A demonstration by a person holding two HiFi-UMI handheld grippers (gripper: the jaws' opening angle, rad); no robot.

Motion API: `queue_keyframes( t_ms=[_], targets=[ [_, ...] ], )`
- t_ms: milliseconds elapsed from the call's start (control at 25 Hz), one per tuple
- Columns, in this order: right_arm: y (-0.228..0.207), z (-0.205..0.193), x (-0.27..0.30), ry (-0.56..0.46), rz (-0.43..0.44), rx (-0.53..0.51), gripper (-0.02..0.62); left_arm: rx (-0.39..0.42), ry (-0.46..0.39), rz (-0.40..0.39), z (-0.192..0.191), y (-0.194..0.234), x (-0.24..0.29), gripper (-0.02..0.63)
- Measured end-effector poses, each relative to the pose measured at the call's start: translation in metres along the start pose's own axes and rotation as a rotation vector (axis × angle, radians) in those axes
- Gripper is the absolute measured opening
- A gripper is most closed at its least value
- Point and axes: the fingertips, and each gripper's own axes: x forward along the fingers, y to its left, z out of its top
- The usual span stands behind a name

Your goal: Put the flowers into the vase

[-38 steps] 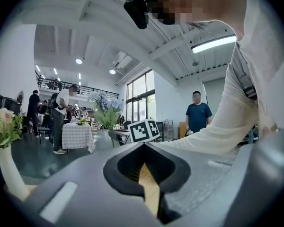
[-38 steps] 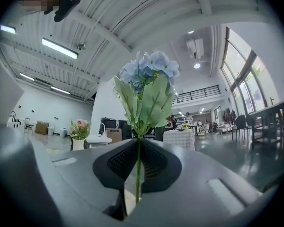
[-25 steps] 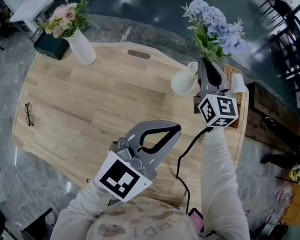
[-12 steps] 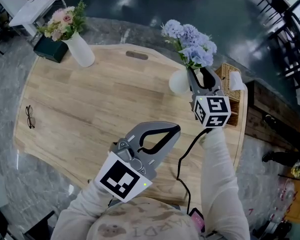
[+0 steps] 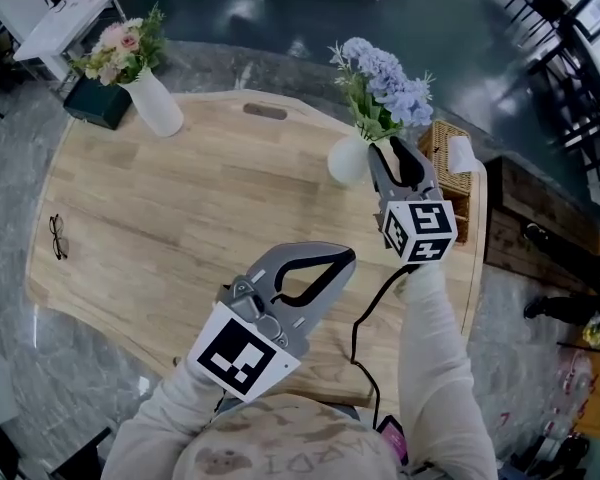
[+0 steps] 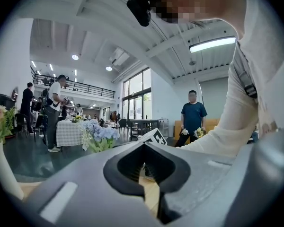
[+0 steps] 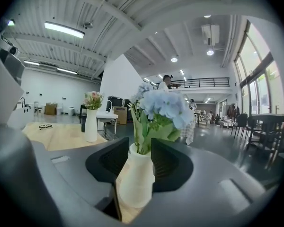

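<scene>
blue flowers (image 5: 385,73) in vase (image 5: 346,161); right tool (image 5: 392,146) parted beside it; left tool (image 5: 346,257) closed

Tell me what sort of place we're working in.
Probably a large open hall or lobby. It has a railed mezzanine, tall windows under a high ceiling, and people standing about on a polished floor. The work surface is a wooden table.

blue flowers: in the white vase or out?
In. The right gripper view shows the blue flowers' stems standing in the white vase's neck; the right claw is open.
</scene>
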Motion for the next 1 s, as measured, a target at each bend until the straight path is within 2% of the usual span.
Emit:
queue_keyframes(
  t_ms=[120,240,560,1000],
  targets=[
    [0.007,0.016,-0.015,-0.050,0.012,-0.005,0.136,0.005,-0.003,0.002,0.005,-0.003,0.000,0.000],
    [0.015,0.035,-0.043,-0.107,0.035,0.030,0.027,0.016,-0.015,0.000,0.013,-0.015,0.002,0.000],
    [0.047,0.075,-0.139,-0.216,0.184,0.166,0.026,0.059,-0.055,0.031,0.042,-0.064,0.003,0.000],
    [0.078,0.086,-0.274,-0.225,0.329,0.201,0.026,0.081,-0.082,0.137,0.066,-0.137,0.002,0.000]
  ],
)
